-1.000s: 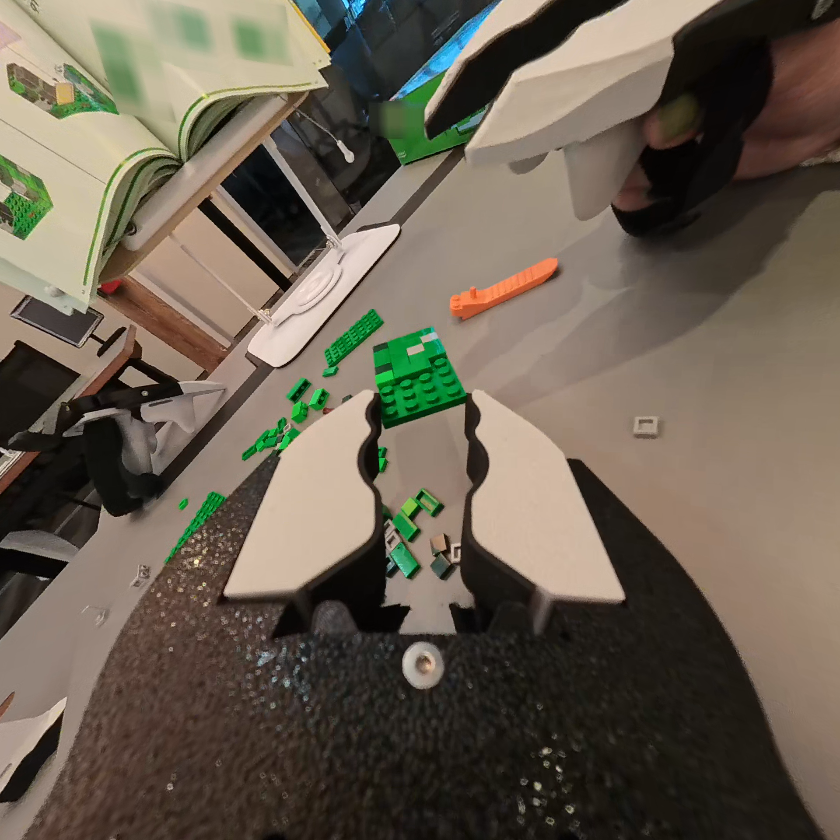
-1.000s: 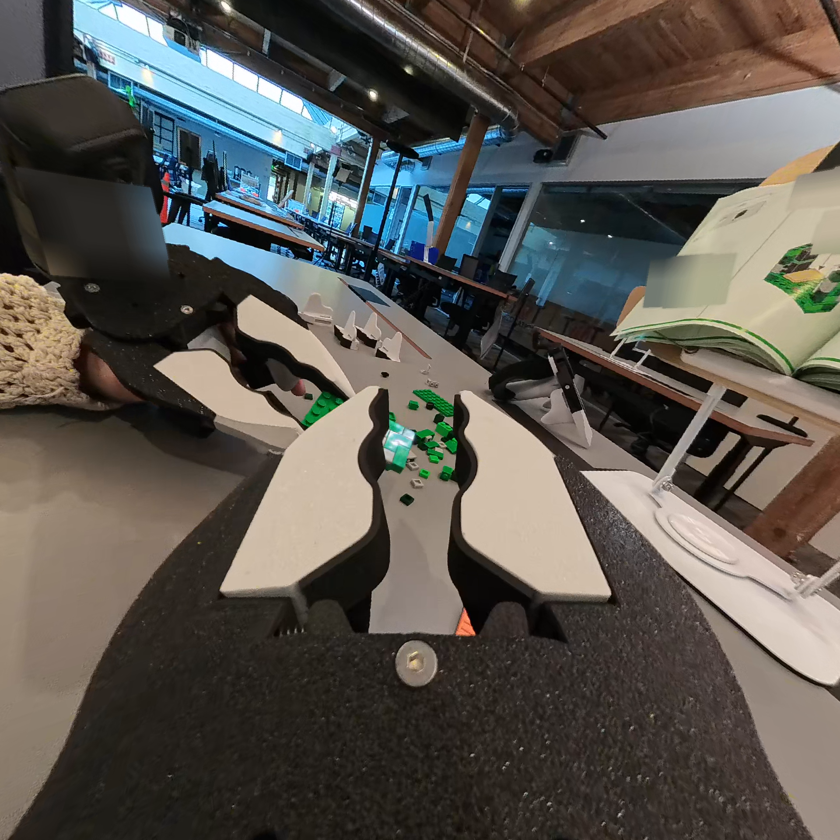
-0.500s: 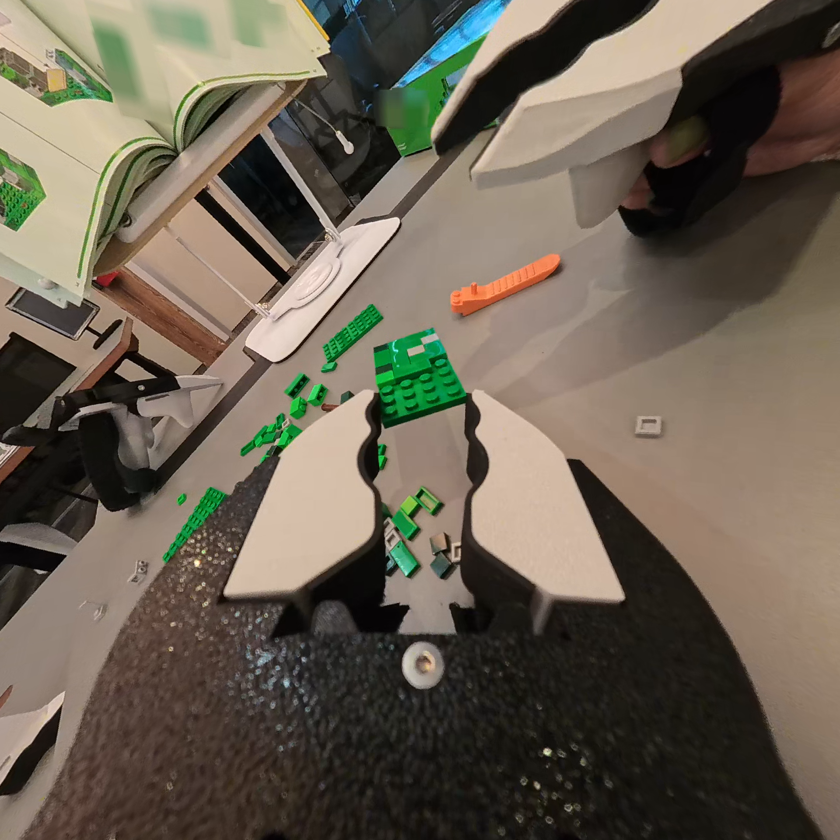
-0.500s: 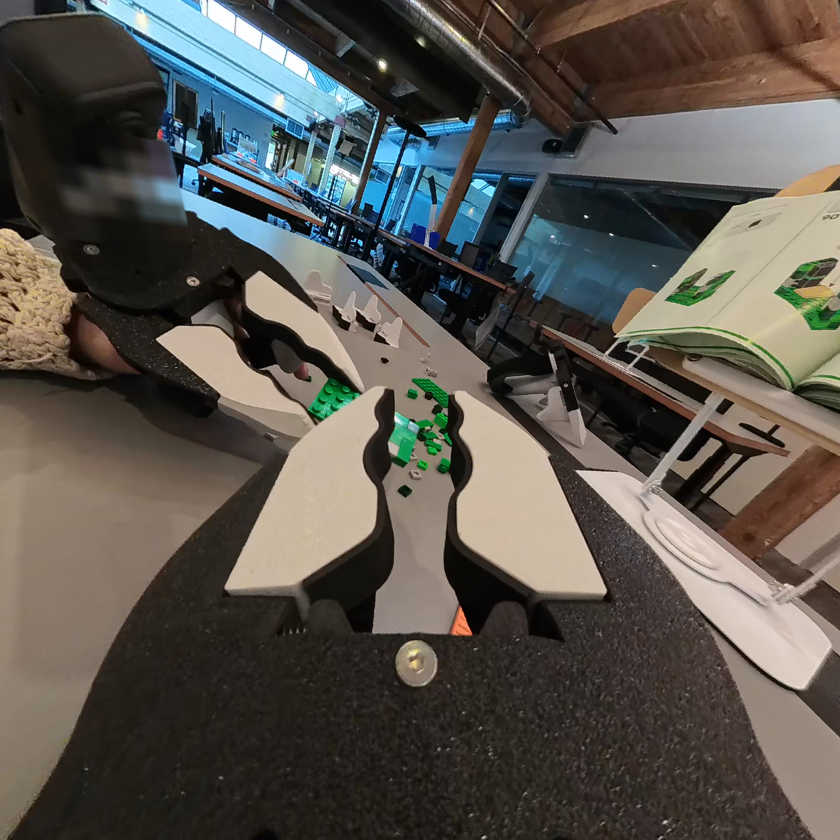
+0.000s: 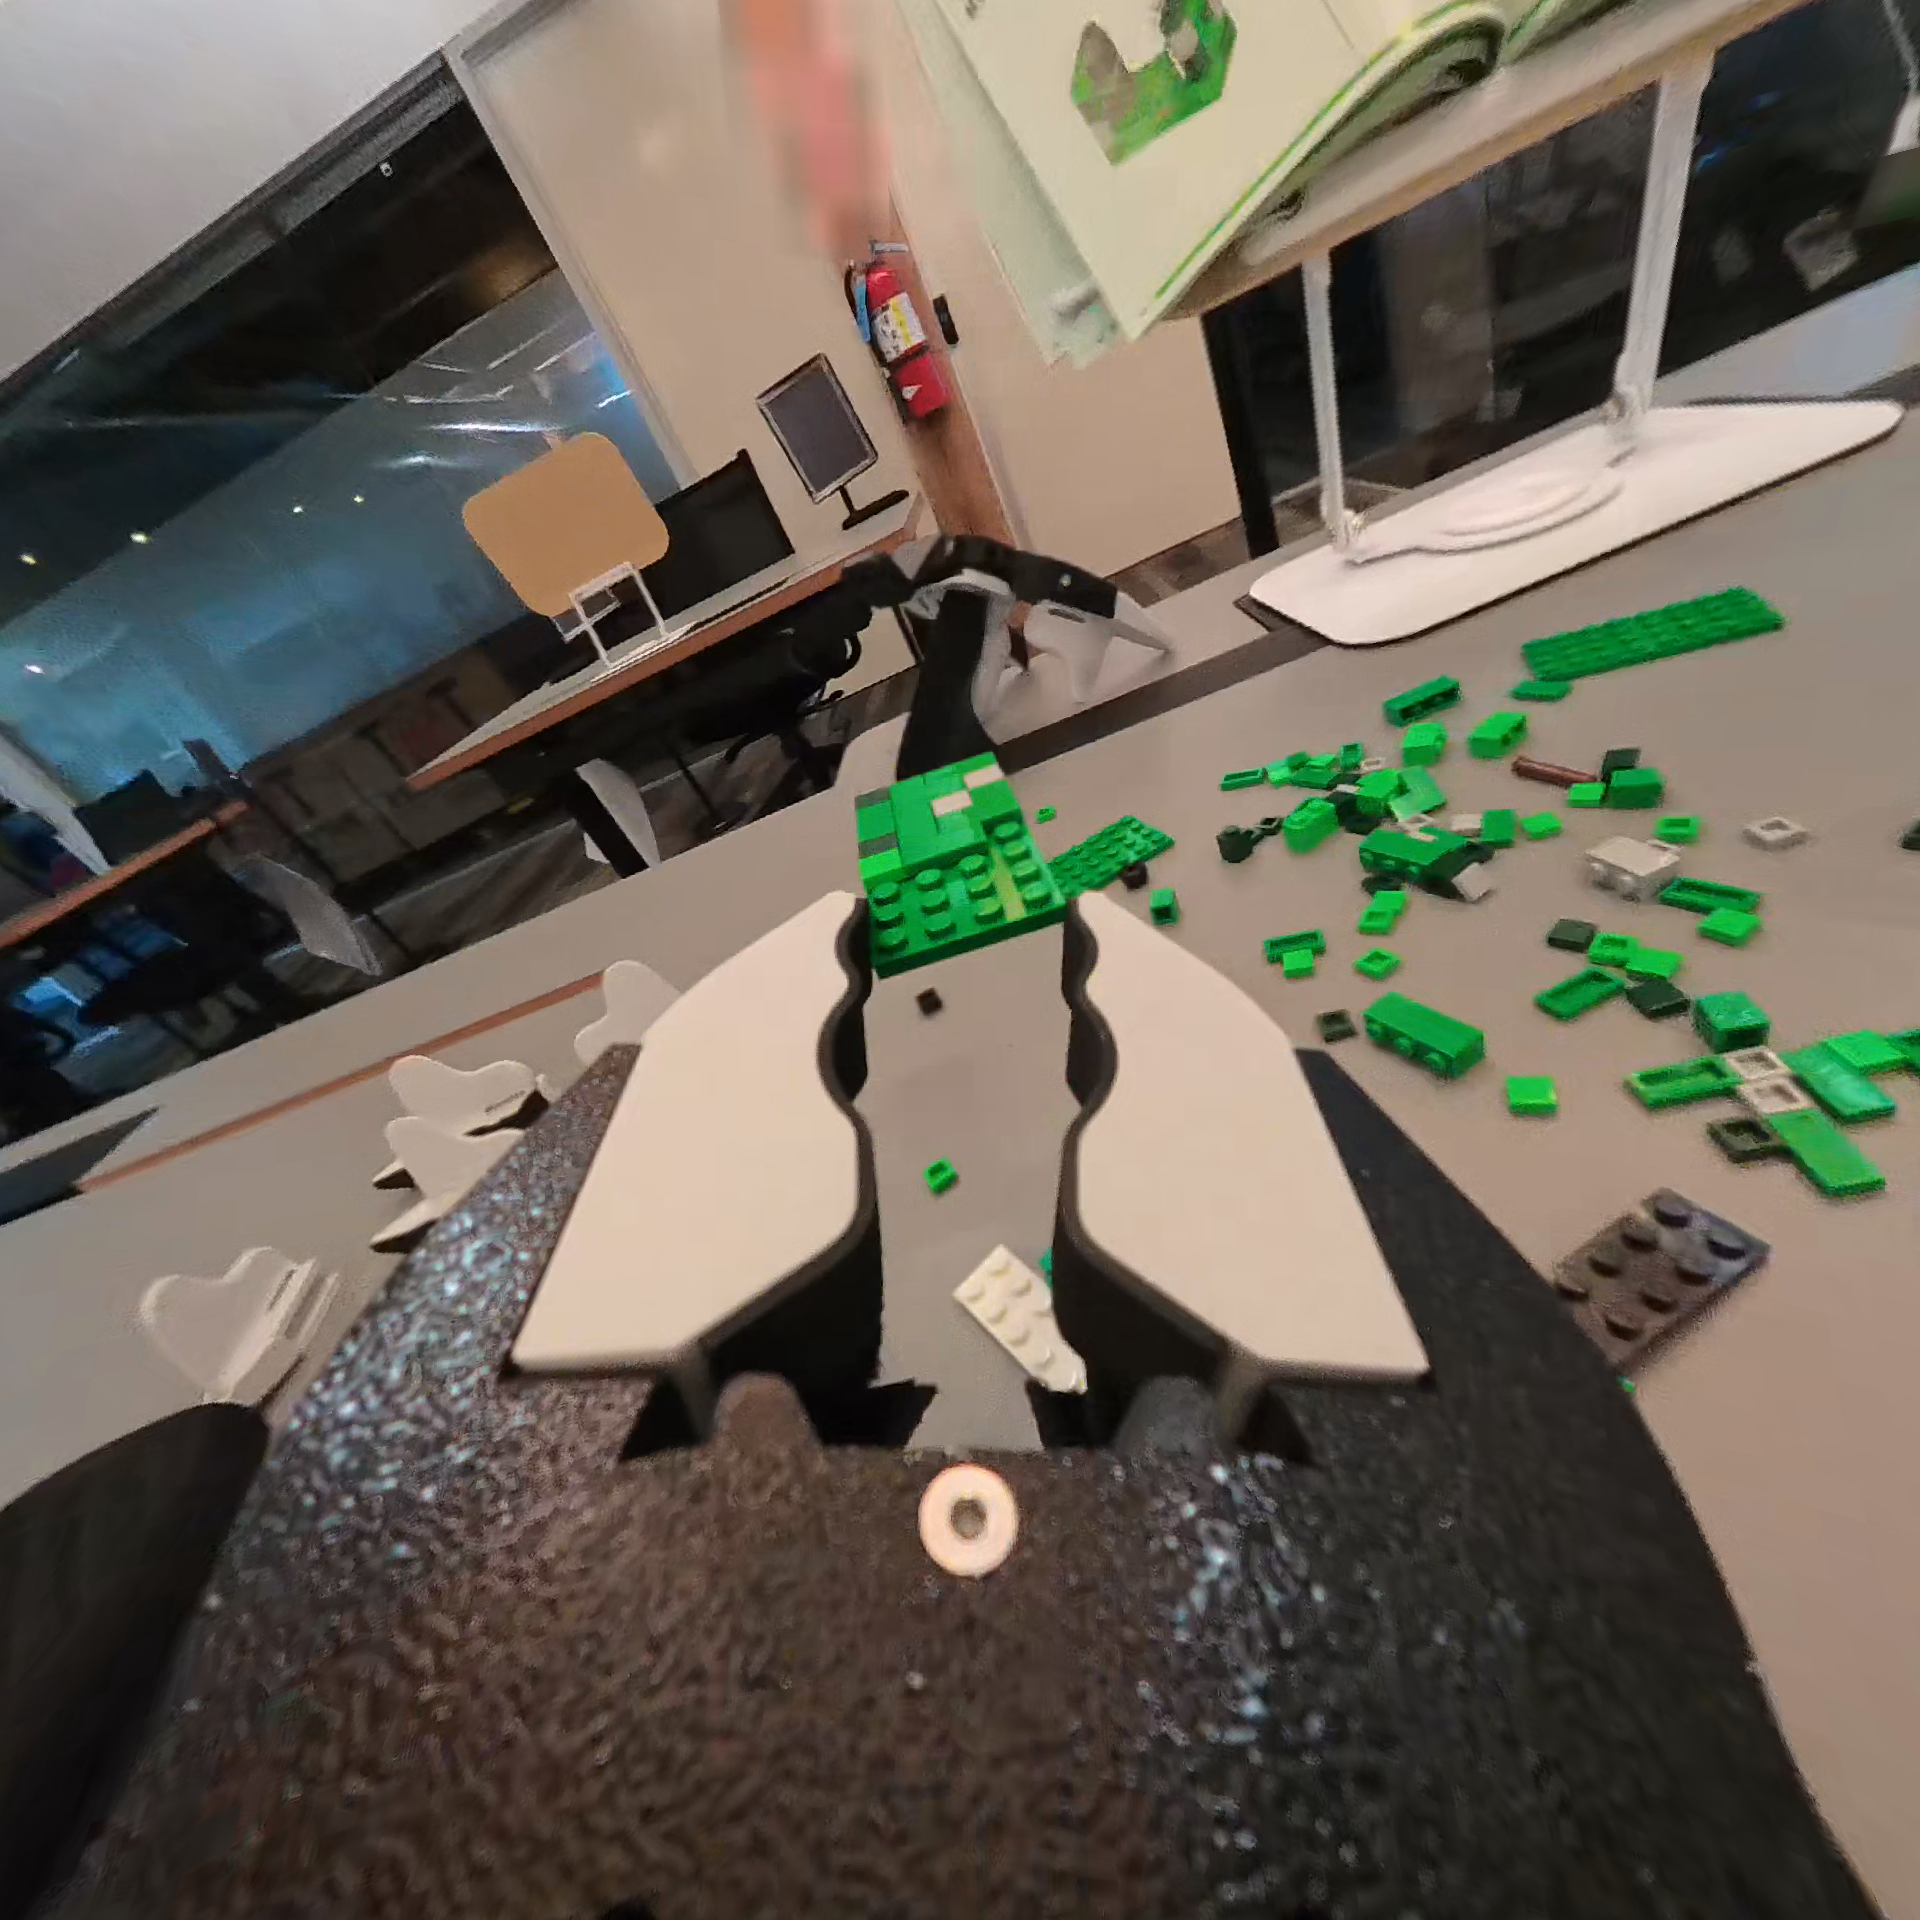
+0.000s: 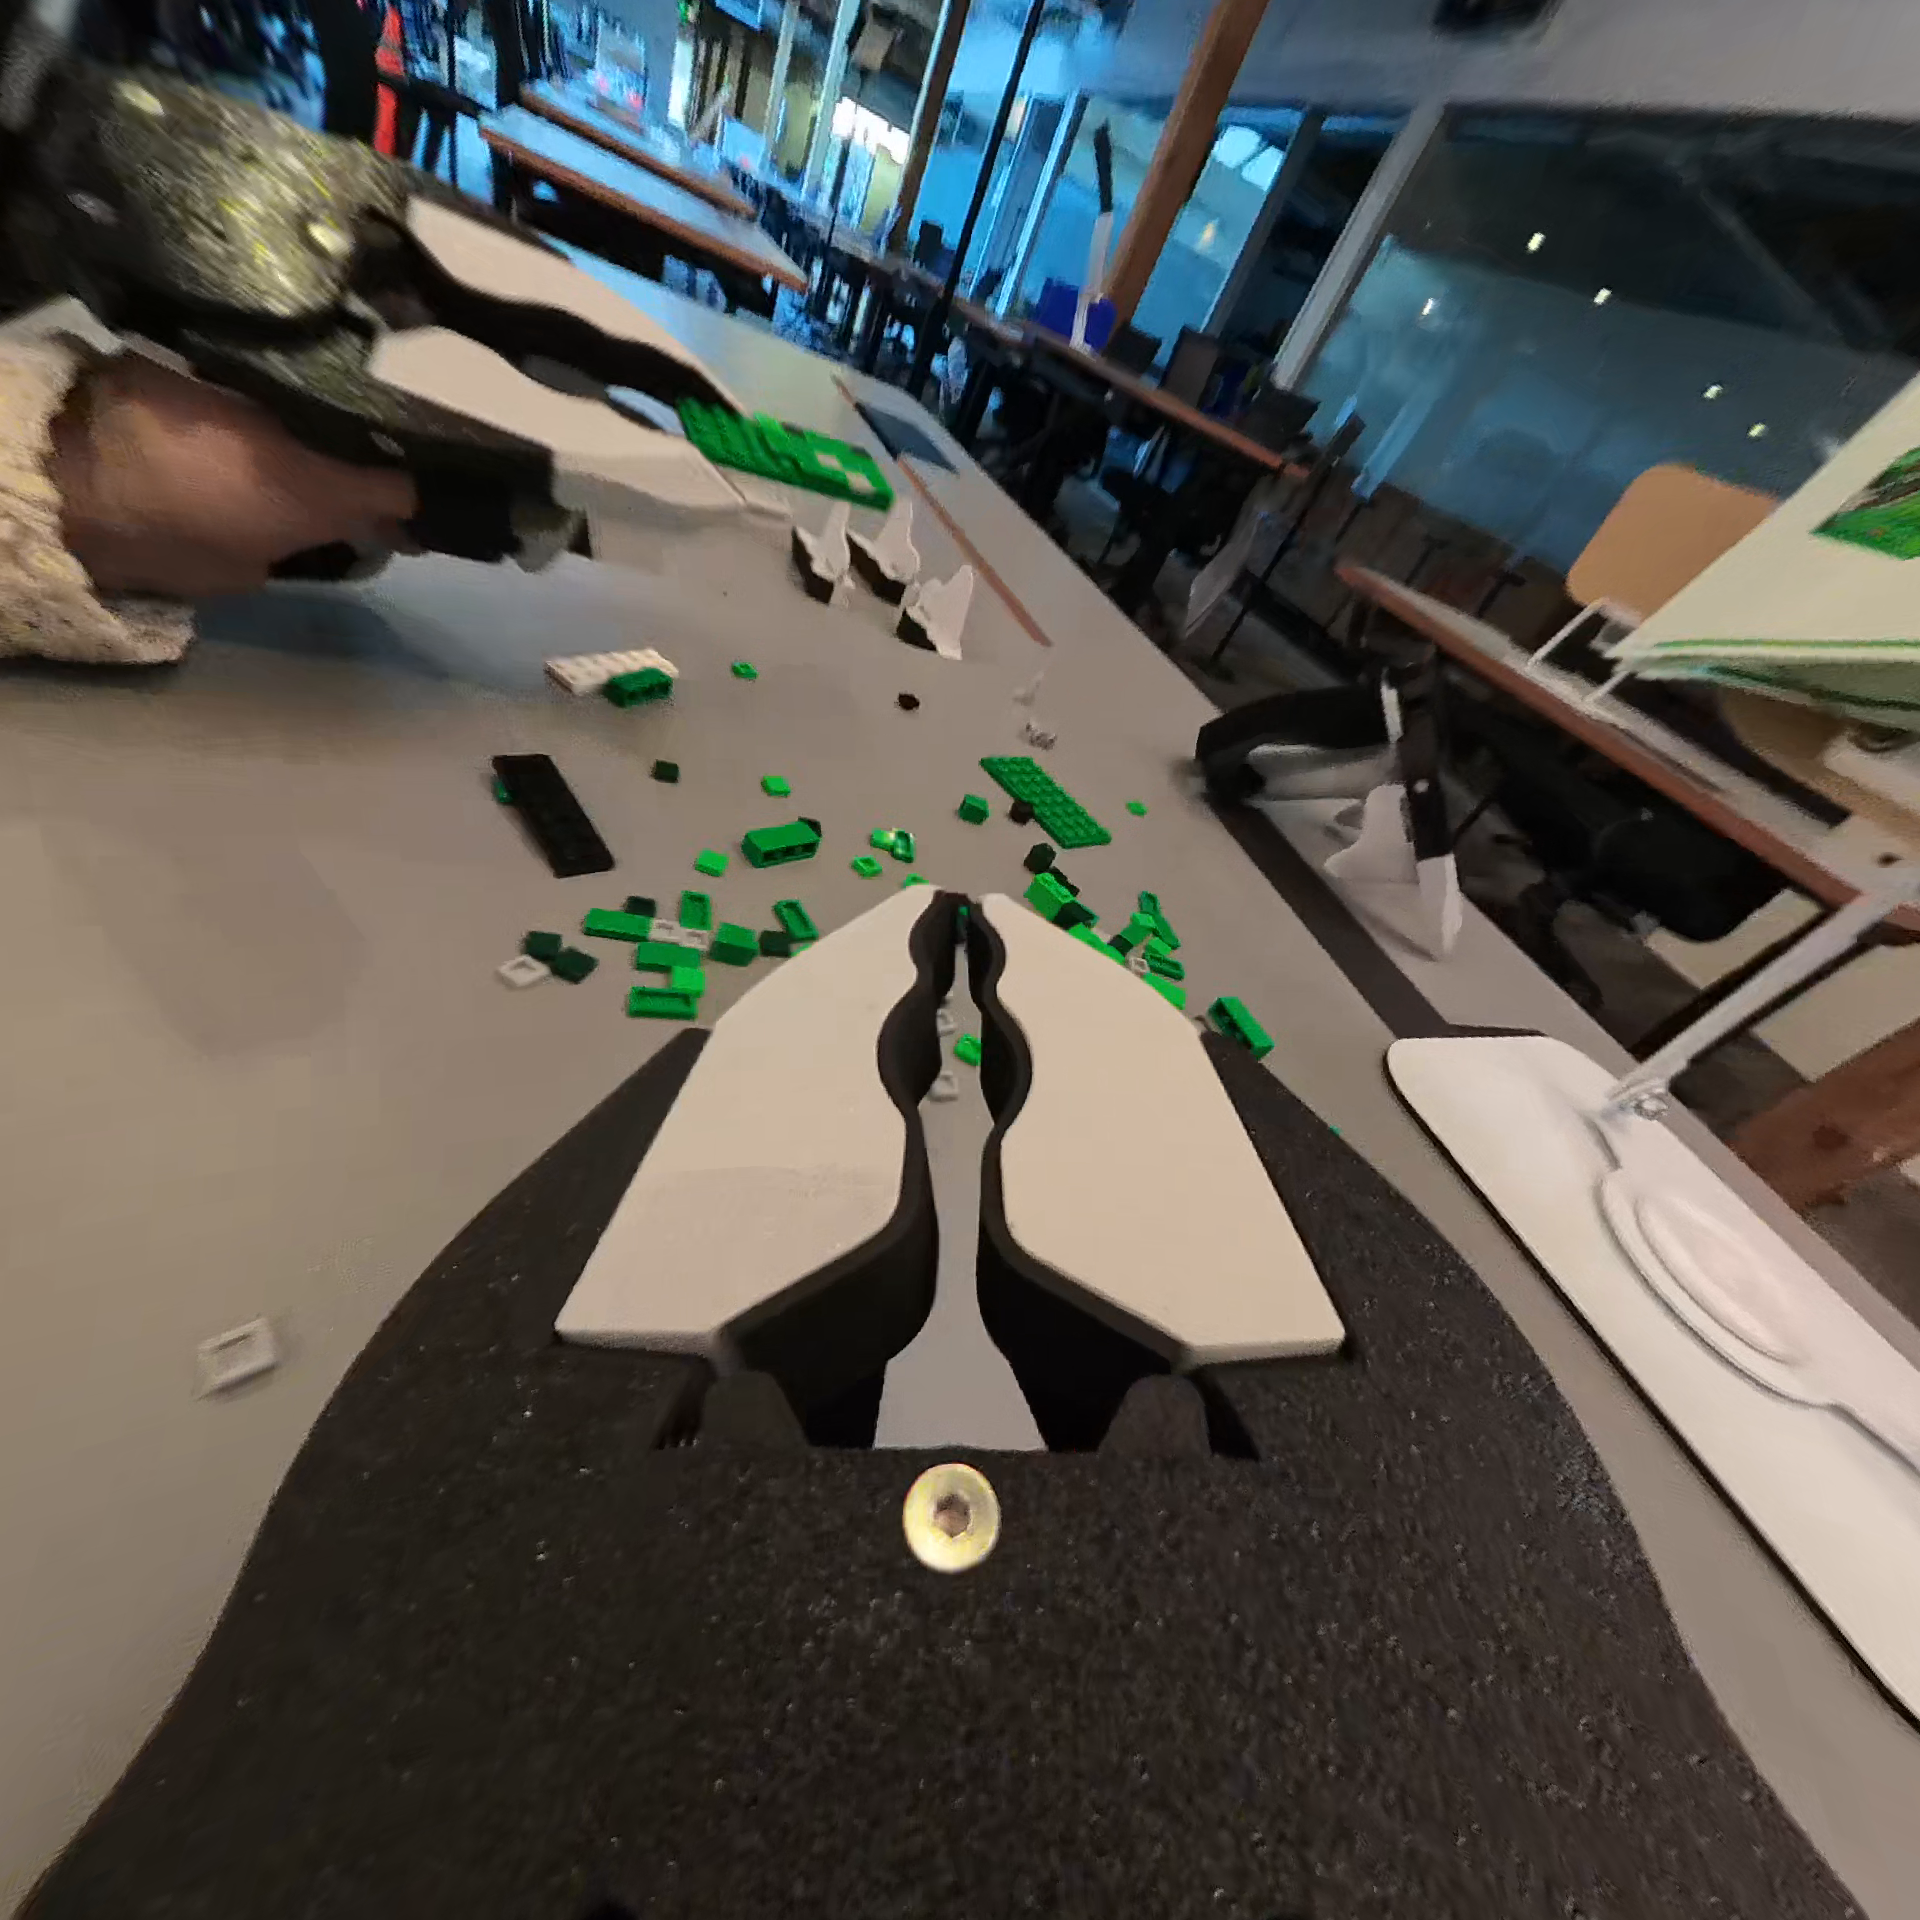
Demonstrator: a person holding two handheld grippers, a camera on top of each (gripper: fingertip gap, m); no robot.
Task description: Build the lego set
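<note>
My left gripper (image 5: 961, 920) is shut on the green lego assembly (image 5: 951, 862), gripping its near edge at the fingertips and holding it above the grey table (image 5: 727, 997). The right wrist view shows the same: the left gripper (image 6: 717, 457) at the upper left carries the green assembly (image 6: 790, 457) clear of the table. My right gripper (image 6: 961, 906) is low over the scattered green pieces (image 6: 675, 945) with its fingertips closed together. A small green speck shows at the tips.
Loose green pieces (image 5: 1455, 831) lie to the right. A black plate (image 5: 1662, 1273), a white plate (image 5: 1018, 1314) and a long green plate (image 5: 1652, 634) lie on the table. The book stand's white base (image 6: 1662, 1247) is at the right, with the instruction book (image 5: 1195, 135) above. The gap from one gripper's tips to the other's is roughly 20 cm. The white plate (image 5: 1018, 1314) is closer to my left gripper, around 9 cm from its tips; the right tips are 25 cm off.
My left gripper has swung and lifted with the green assembly still in its fingertips. My right gripper has moved down over the loose pieces and its jaws have closed.
</note>
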